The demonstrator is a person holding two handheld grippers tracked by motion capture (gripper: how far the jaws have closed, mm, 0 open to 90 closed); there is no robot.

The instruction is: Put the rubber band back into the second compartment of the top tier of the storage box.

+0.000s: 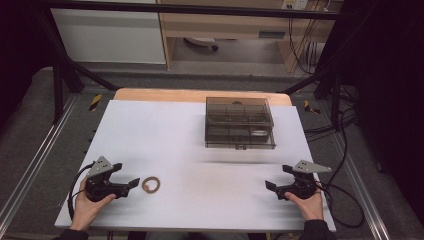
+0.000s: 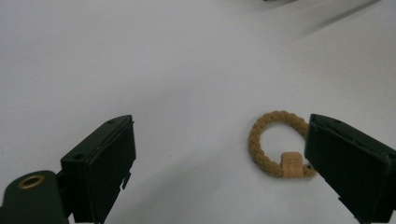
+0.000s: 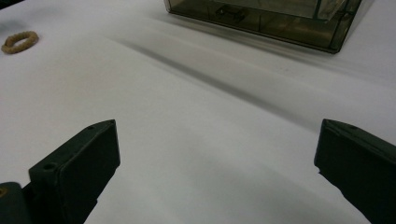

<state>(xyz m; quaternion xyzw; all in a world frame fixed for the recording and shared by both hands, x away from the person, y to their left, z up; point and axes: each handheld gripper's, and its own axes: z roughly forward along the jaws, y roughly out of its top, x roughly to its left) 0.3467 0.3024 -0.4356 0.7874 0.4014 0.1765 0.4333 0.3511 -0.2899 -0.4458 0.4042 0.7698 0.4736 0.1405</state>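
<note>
I had the left gripper (image 1: 131, 184) low over the near left part of the white-covered bench (image 1: 190, 145), its jaws spread wide with nothing between them. The small tan braided cord ring (image 1: 151, 184) lay flat on the bench just to the right of those jaws, close to their tips but not gripped. In the left gripper view the ring (image 2: 275, 142) sat near the right-hand jaw, which covered part of its edge, and a small tan tag sat on the ring's near side; I could not tell whether the jaw touched it.

My right gripper (image 1: 271, 186) rested at the near right of the bench, well apart from the ring, with its jaws also wide and empty. From the right gripper view I saw the ring (image 3: 19, 41) far off at the upper left and the smoky transparent plastic compartment box (image 3: 275, 21) at the far side.

In the high view that box (image 1: 239, 122) stood on the far right part of the bench, lid shut, with a small latch on its near wall. My hands held both grippers from the near edge.
</note>
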